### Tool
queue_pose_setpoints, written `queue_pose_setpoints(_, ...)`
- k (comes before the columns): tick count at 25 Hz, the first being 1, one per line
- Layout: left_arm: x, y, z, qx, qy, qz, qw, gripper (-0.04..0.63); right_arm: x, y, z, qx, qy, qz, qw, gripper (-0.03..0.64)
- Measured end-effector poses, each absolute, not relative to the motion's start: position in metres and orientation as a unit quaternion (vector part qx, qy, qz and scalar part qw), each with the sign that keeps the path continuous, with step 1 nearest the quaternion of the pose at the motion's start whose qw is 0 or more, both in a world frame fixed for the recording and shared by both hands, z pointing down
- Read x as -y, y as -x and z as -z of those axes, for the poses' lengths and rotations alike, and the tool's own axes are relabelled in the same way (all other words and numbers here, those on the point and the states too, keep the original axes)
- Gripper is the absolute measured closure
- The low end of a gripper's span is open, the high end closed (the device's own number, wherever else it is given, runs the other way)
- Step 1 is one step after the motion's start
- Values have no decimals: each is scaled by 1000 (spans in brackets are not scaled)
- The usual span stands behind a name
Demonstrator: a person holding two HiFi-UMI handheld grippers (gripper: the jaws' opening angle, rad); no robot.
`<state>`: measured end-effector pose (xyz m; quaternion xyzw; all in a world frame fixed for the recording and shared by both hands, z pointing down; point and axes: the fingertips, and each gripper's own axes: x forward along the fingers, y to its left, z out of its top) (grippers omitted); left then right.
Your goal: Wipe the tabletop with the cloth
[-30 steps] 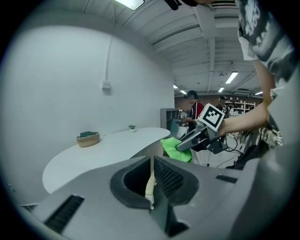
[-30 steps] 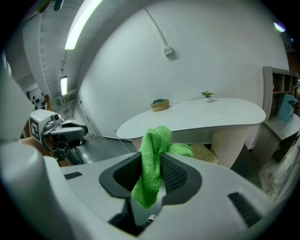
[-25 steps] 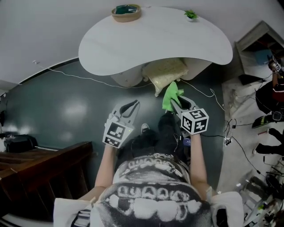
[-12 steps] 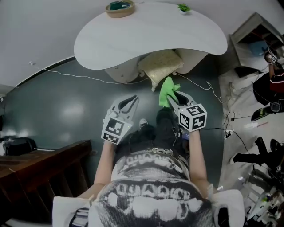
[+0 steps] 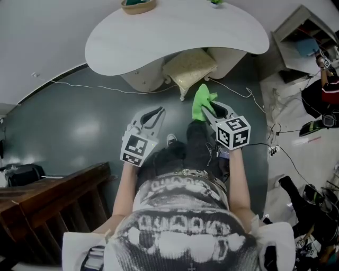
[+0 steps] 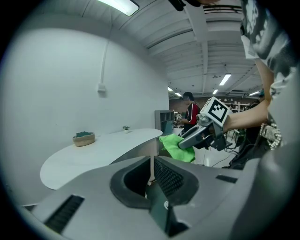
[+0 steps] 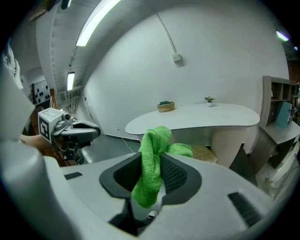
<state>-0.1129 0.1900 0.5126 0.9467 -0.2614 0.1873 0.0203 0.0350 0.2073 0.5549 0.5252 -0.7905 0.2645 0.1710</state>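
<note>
Far left, low: dark wooden furniture (image 5: 53, 196) beside the dark floor (image 5: 79, 127), with a thin cable (image 5: 106, 88) trailing across the floor.

Left gripper (image 5: 157, 112) is held out in front of the person, short of the worktop. Its own view (image 6: 151, 171) shows the jaws drawn together to a bare slit, with nothing between them.

Ahead: a white, kidney-shaped worktop (image 5: 175, 32).
- Left end: a woven bowl (image 5: 137, 4) (image 6: 84, 138) (image 7: 165, 107) sits near the back edge. It has something dark green in it; I cannot tell what.
- Further right along the back edge: a small potted plant (image 5: 215, 1) (image 6: 125, 128) (image 7: 209, 100), a green sprig in a tiny pale pot, well apart from the bowl.
- The surface between and in front of them is bare.

Under the worktop, beside its pale pedestal: a beige cushion (image 5: 189, 66) (image 7: 204, 152).

Right gripper (image 5: 207, 110) (image 7: 152, 173) (image 6: 180, 143) is level with the left one. Its jaws are clamped on the green cloth (image 5: 202, 101) (image 7: 152, 159) (image 6: 176, 147).
- The cloth is bunched and stands up between the pads, with a fold spilling past the tips.
- It is in the air in front of the worktop, not touching it.

From the right gripper view, the left gripper (image 7: 96, 131) shows at the left.

Far right: a grey shelf unit (image 5: 302, 32) (image 7: 279, 112). Beyond it is a person in a red top (image 5: 328, 90) (image 6: 191, 112), among cables on a paler floor.
</note>
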Motion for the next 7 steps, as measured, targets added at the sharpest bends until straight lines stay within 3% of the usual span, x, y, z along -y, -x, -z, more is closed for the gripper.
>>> queue_pose_setpoints(7, -197, 130, -518, 262, -948, -180, 12, 572, -211, -28, -558, 791, -532, -249, 174, 497)
